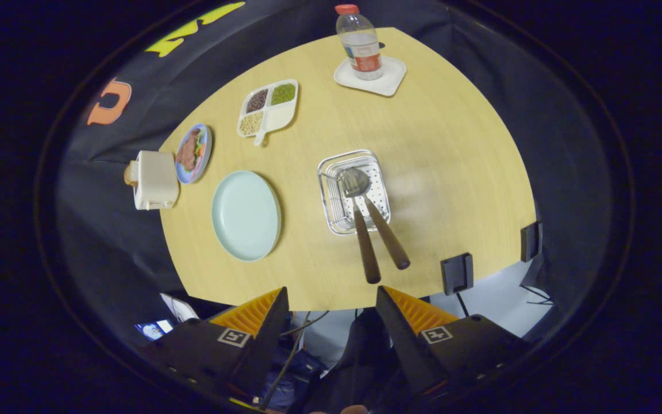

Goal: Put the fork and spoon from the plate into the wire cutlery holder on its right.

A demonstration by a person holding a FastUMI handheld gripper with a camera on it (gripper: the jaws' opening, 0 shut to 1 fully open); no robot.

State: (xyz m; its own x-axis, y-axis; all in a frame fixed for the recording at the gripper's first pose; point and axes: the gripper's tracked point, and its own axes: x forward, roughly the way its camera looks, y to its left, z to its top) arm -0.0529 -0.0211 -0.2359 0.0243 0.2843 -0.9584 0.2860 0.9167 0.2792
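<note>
two utensils, the fork [361,230] and spoon [378,215], stand together in the wire cutlery holder [331,198], dark handles sticking out toward the gripper [331,299]. its fingers are apart, holding nothing, well short of the holder. left of the holder lies the bare pale plate [245,215]. beyond it, a divided dish [268,107] holds three kinds of beans or grains.

gripper [331,299] | fingers spread apart | nothing between them | seemingly raised, angled downward
</note>
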